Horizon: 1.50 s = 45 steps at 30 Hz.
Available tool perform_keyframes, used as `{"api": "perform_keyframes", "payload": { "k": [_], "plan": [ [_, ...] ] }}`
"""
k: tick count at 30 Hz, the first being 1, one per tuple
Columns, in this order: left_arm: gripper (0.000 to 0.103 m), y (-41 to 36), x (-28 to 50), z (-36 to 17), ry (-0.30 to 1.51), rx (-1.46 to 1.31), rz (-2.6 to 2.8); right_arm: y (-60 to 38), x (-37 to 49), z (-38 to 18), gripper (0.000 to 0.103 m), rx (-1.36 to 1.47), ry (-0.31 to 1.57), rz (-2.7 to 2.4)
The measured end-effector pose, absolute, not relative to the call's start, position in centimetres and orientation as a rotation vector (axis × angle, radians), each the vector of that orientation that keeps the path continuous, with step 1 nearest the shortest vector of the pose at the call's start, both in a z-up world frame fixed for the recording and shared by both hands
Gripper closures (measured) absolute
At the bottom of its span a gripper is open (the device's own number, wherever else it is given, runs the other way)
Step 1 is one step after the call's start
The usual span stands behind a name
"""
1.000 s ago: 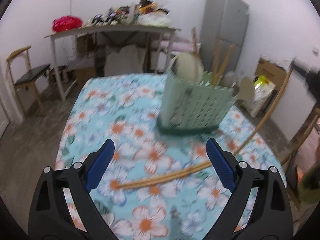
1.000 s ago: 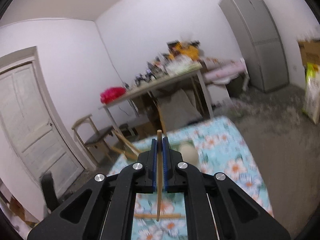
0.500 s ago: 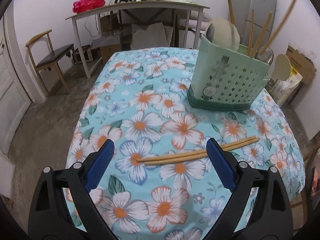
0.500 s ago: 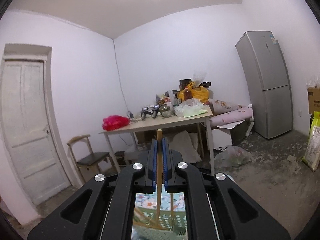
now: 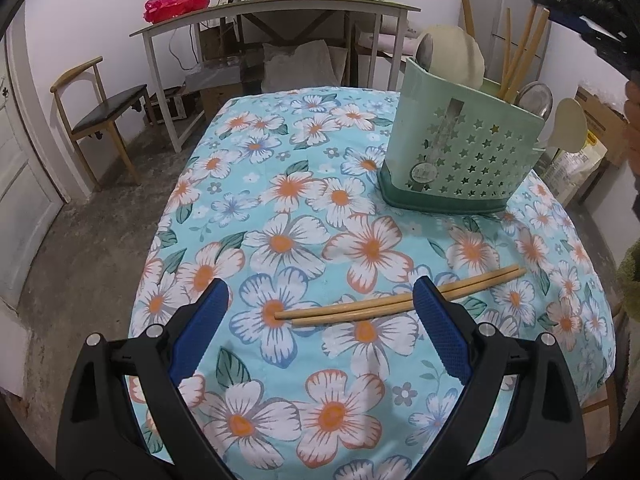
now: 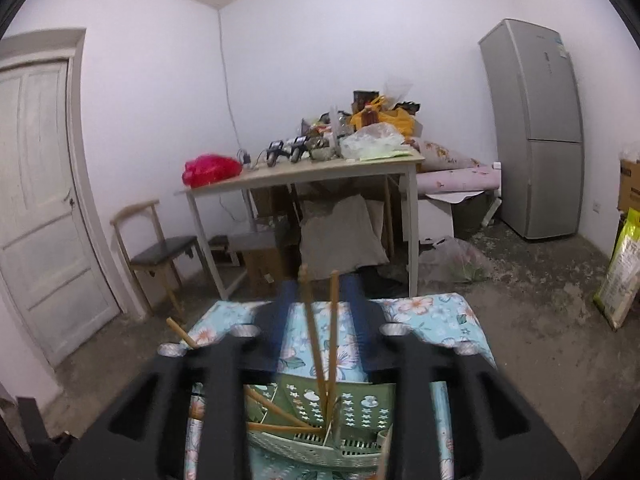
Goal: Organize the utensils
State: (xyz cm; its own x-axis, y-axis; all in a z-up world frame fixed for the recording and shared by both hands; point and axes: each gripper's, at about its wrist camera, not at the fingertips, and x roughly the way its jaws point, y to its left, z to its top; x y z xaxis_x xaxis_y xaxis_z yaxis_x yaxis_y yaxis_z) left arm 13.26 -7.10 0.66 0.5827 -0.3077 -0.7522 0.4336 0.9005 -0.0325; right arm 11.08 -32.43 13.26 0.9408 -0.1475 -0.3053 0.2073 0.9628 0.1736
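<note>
A pale green utensil holder [image 5: 460,152] with star holes stands on the floral table [image 5: 280,208]. It holds chopsticks [image 5: 520,52], a metal spoon and cream spatulas. Two wooden chopsticks [image 5: 400,300] lie on the cloth, just in front of my open left gripper [image 5: 320,320], between its fingers. My right gripper [image 6: 320,304] hovers directly above the holder [image 6: 332,404] and is open; two chopsticks [image 6: 320,328] stand in the holder between its blurred fingers. The right gripper also shows in the left wrist view [image 5: 588,32].
A cluttered side table [image 5: 280,12] and a wooden chair [image 5: 100,112] stand behind the floral table. A grey fridge [image 6: 532,128] is at the back right, a white door [image 6: 40,200] at the left. Boxes and bags sit at the right.
My right gripper has opened and let go of the chopstick, which now stands in the holder. My left gripper has moved closer to the two chopsticks on the cloth.
</note>
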Motion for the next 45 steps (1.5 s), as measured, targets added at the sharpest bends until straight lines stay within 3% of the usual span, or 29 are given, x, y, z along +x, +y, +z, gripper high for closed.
{"api": "perform_keyframes", "payload": {
  "k": [4, 12, 18, 22, 26, 32, 45],
  "plan": [
    [0.013, -7.0, 13.5, 0.4, 0.847, 0.150, -0.441, -33.3, 8.5, 15.1, 0.053, 0.212, 0.225, -0.201],
    [0.013, -6.7, 13.8, 0.4, 0.832, 0.127, -0.489, -34.1, 1.1, 15.2, 0.050, 0.320, 0.163, -0.135],
    [0.013, -6.8, 13.6, 0.4, 0.801, 0.115, -0.565, -34.0, 0.3, 8.8, 0.050, 0.471, 0.374, -0.077],
    [0.013, -7.9, 13.1, 0.1, 0.780, 0.167, -0.611, -33.9, 1.6, 0.8, 0.050, 0.651, 0.652, -0.091],
    [0.032, -10.2, 11.6, -0.6, 0.742, 0.285, -0.683, -33.5, 2.8, -6.1, 0.050, 0.782, 0.908, -0.117],
    [0.062, -13.9, 8.9, -2.5, 0.666, 0.543, -0.738, -33.4, 3.1, -7.4, 0.050, 0.814, 0.942, -0.112],
    [0.092, -18.3, 5.5, -7.1, 0.466, 0.993, -0.707, -35.8, 1.7, -6.0, 0.050, 0.838, 0.902, -0.120]
  ]
}}
